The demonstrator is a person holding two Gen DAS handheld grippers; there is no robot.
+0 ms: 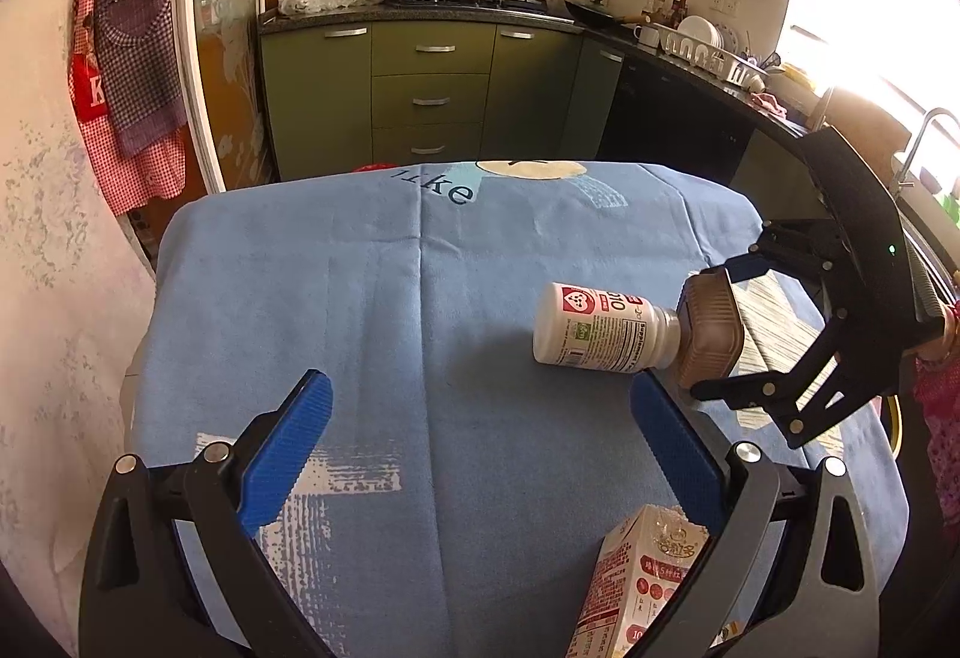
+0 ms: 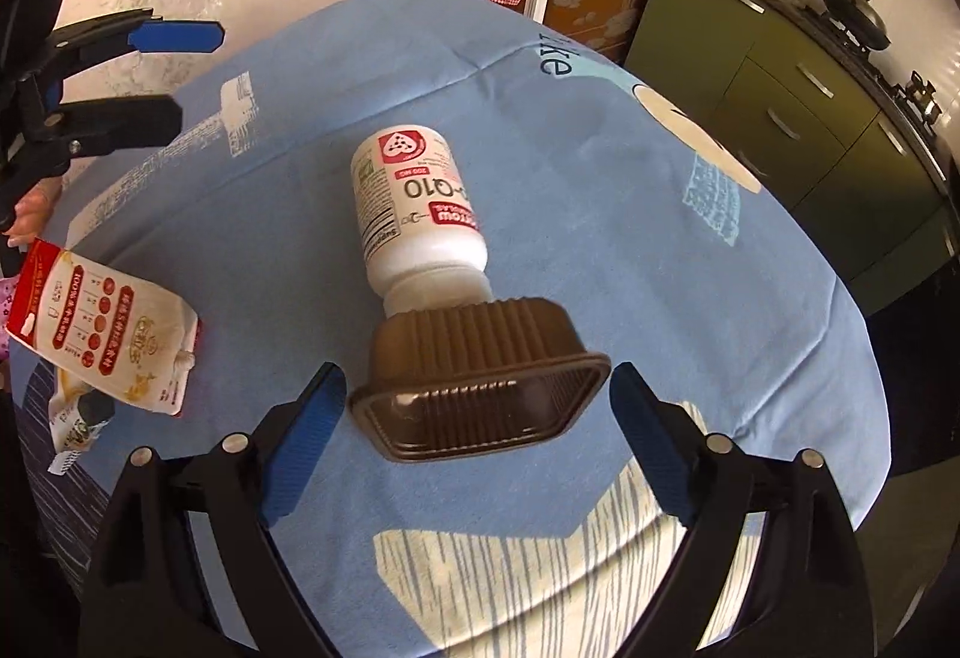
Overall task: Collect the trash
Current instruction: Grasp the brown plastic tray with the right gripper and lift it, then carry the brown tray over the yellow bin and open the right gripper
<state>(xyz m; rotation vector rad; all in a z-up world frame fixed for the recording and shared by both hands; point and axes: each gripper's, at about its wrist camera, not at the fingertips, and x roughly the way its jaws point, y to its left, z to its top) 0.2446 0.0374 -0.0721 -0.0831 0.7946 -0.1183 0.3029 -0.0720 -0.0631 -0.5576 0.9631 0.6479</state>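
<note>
While we are hovering the right gripper [image 2: 477, 433] with fingers spread wide around the brown tray [image 2: 480, 388], the white bottle [image 2: 414, 214] is lying at its twelve o'clock, neck touching the tray, on the blue tabletop [image 2: 660, 250]. Closing carelessly, we are risking crushing the thin tray or rolling the bottle away. Our left gripper [image 1: 480, 448], also wide and empty, is waiting over the carton [image 1: 636, 586] at five o'clock.
</note>
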